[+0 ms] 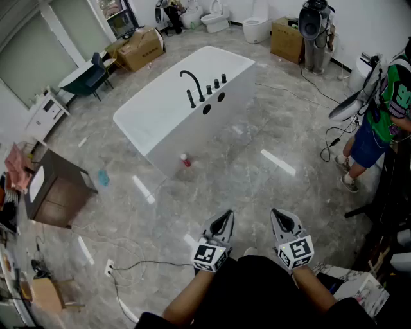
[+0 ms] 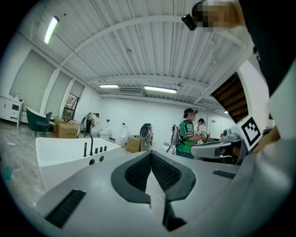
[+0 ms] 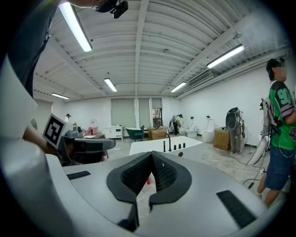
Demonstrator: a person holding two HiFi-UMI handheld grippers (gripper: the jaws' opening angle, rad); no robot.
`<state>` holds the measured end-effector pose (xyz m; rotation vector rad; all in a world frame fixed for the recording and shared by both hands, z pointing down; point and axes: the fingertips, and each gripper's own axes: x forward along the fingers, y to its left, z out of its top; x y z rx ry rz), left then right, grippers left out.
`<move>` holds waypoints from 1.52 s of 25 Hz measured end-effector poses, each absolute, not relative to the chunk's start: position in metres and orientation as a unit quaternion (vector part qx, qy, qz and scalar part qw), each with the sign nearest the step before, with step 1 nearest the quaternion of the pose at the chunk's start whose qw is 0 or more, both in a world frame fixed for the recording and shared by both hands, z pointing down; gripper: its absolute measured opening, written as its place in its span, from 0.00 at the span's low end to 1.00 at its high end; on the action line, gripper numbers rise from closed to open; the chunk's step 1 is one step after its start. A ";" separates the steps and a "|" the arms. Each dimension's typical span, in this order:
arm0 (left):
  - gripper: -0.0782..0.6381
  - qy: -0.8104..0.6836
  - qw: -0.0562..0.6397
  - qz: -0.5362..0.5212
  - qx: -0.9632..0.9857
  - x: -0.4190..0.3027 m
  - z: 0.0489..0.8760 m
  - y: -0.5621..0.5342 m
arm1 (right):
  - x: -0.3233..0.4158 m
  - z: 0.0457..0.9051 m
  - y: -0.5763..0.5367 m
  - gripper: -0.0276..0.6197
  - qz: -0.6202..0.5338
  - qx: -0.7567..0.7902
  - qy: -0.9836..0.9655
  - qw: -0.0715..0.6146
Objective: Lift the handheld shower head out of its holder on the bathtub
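A white freestanding bathtub [image 1: 168,112] stands in the middle of the room, well ahead of me. On its near rim are a black arched faucet [image 1: 192,80], a few black knobs [image 1: 216,83] and a slim black handheld shower head [image 1: 191,99] upright in its holder. My left gripper [image 1: 224,217] and right gripper [image 1: 278,216] are held side by side low in the head view, far from the tub. Both are shut and empty. The tub [image 2: 60,150] and the shower head [image 2: 85,149] show in the left gripper view. In the right gripper view the shower head [image 3: 163,146] shows just above the shut jaws.
A small red bottle [image 1: 185,160] stands on the floor at the tub's near side. A person in a green shirt [image 1: 385,109] stands at right among cables. Cardboard boxes [image 1: 138,48], toilets [image 1: 215,19] and a brown cabinet [image 1: 54,189] ring the room. A cable [image 1: 128,266] lies on the floor.
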<state>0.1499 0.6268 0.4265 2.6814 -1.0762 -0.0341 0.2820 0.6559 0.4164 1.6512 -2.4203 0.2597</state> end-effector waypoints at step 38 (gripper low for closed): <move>0.44 -0.457 0.142 -0.012 0.878 0.109 0.442 0.618 | 0.275 0.443 0.639 0.37 0.152 0.486 -0.858 0.060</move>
